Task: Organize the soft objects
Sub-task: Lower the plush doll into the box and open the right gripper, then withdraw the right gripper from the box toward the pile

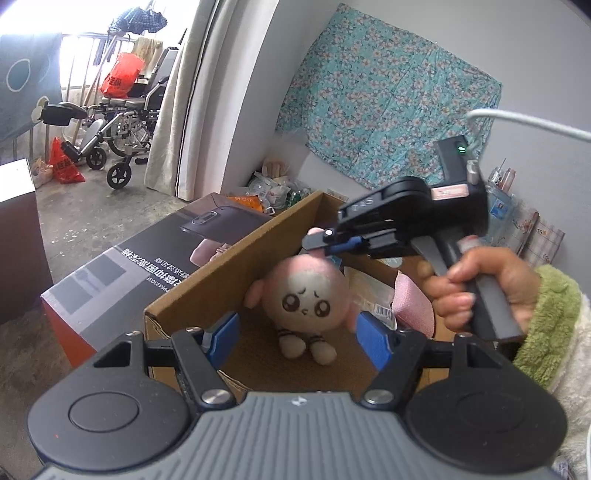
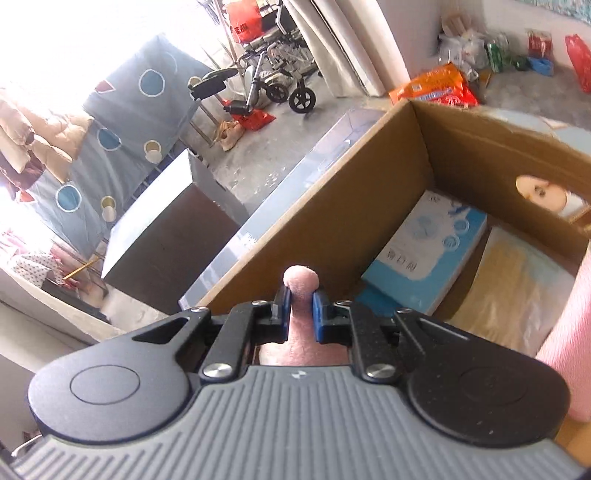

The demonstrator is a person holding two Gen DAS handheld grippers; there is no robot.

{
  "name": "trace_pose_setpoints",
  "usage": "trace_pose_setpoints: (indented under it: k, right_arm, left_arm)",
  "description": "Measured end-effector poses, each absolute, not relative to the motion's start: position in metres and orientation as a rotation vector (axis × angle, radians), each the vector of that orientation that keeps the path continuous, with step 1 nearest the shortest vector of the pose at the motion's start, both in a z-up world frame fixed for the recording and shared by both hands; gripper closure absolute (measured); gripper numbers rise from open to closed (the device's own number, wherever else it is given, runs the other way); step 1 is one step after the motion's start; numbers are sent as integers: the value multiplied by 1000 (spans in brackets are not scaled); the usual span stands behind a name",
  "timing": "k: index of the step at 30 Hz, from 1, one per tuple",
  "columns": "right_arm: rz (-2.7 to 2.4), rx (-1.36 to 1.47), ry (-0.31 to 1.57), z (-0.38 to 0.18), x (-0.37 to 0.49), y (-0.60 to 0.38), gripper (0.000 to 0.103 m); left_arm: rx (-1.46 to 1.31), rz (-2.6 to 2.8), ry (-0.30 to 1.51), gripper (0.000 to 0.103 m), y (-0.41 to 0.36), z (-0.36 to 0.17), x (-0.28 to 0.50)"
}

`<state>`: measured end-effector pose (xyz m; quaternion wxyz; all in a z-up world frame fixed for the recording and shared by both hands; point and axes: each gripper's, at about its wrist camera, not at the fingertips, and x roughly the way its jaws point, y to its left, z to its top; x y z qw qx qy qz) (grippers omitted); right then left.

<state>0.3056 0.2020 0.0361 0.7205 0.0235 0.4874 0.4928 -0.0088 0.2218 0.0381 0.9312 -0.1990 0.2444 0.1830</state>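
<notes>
Pink plush doll hangs over the cardboard box, ear clamped in the right gripper fingers, not yet set down; left gripper fingers stand apart, empty.

The wall is plain grey. A blue cloth with small flowers hangs on it. The floor is bare grey concrete. A long pale curtain hangs beside a bright doorway, and strong daylight comes in there. A wheelchair stands just past the curtain, with an orange bag on its seat. Another orange bag sits on the floor near it. Clothes hang up high in the light. A grey sheet with blue circles hangs at the side. A dark cabinet stands on the floor near it. Packets and bags are piled in the corner by the wall.
</notes>
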Motion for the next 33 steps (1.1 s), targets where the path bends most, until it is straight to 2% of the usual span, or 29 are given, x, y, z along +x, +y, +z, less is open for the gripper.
trace_pose_setpoints:
  k: [6,9,11,18,22,26,33]
  right_arm:
    - [1034,81,1095,22,319,200,79]
    - [1049,119,1069,31,322,190,67]
    - [1053,131,1039,41,319,181,55]
    - [1076,237,913,96,290,111,46]
    - [1075,313,851,122,261,45,31]
    - [1005,282,792,142,226,-26,24]
    - [776,265,766,149,179,-161,20]
  left_arm:
    - [-403,373,503,29,217,38,-8]
    - [-387,378,497,27,214,39,-8]
    - [-379,380,493,25,212,40,-8]
    - [-325,305,457,16,185,52,-13]
    - [-275,218,432,11,157,63,-15]
    - [-211,110,417,6,119,72,-14]
    - [-134,-128,432,5,43,75,-6]
